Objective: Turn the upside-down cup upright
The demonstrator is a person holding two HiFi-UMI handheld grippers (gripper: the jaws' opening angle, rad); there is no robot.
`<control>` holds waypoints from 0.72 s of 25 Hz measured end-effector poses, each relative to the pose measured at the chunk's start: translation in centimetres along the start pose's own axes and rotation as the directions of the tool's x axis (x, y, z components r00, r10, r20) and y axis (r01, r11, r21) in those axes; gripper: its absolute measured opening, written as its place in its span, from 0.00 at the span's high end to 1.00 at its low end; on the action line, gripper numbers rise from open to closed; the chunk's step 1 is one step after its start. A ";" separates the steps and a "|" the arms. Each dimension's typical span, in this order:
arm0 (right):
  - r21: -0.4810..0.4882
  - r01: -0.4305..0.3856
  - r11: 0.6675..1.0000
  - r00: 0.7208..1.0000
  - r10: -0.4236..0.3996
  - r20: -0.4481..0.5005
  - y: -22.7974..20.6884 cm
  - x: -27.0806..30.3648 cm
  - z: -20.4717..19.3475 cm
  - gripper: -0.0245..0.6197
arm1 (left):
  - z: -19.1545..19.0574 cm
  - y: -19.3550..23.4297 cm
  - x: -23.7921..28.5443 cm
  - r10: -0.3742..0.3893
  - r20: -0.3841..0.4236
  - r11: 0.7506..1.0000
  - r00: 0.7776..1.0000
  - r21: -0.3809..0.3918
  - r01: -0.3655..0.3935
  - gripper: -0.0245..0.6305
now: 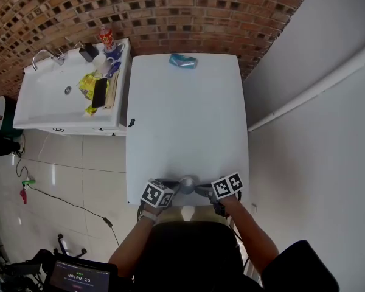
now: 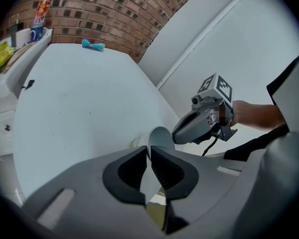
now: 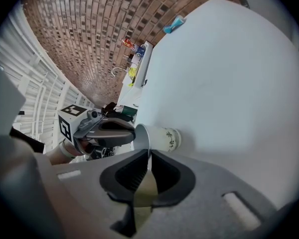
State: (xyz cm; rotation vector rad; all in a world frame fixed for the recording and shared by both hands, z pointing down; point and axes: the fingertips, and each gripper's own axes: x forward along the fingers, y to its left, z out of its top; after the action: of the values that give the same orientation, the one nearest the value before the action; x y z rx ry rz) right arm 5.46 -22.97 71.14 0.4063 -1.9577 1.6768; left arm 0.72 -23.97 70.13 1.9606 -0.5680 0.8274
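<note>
Left claw and right claw point at each other, tips nearly touching. Each has its jaws pinched on the rim of the cup between them. Left forearm and right forearm are bare and angle inward behind the claws.

a domestic wash or utility corner was suggested by a brick wall, a white washbasin fitted with a tap, bottles crowded on its ledge, a glossy tiled floor and a white table.
</note>
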 end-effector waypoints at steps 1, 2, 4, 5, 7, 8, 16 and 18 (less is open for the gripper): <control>-0.008 0.007 1.000 1.000 -0.007 -0.001 -0.1 0.0 0.3 0.94 | 0.1 0.1 0.0 -0.004 -0.004 1.000 1.000 0.005 0.004 0.91; -0.016 0.014 1.000 1.000 -0.014 -0.002 -0.2 0.0 0.5 0.94 | 0.2 0.2 0.1 -0.007 -0.007 1.000 1.000 0.010 0.007 0.90; -0.027 0.026 0.999 1.000 -0.027 -0.002 -0.3 0.0 1.1 0.94 | 0.5 0.5 0.1 -0.014 -0.013 1.000 1.000 0.016 0.014 0.90; -0.031 0.032 0.999 1.000 -0.032 0.000 -0.3 0.0 1.4 0.94 | 0.7 0.6 0.1 -0.019 -0.015 1.000 1.000 0.019 0.019 0.90; -0.034 0.044 0.998 0.999 -0.044 0.008 -0.4 -0.1 1.8 0.94 | 1.0 0.7 0.1 -0.033 -0.019 0.999 0.999 0.027 0.034 0.90; -0.035 0.052 0.998 0.999 -0.051 0.013 -0.4 -0.1 1.9 0.94 | 1.1 0.6 0.1 -0.041 -0.022 0.999 0.999 0.033 0.042 0.90; -0.011 0.109 0.994 0.990 -0.108 0.094 -0.5 -0.4 2.9 0.90 | 1.8 1.2 -0.6 -0.057 -0.021 0.995 0.998 0.080 0.058 0.90; -0.001 0.125 0.992 0.986 -0.124 0.114 -0.1 -0.6 3.2 0.90 | 2.2 1.3 -1.2 -0.065 -0.021 0.993 0.998 0.094 0.066 0.90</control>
State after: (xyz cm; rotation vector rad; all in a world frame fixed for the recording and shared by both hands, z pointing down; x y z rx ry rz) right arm 5.40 -26.16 70.62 0.6207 -1.9759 1.5973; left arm -0.18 -26.45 69.17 2.0444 -0.4589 0.8434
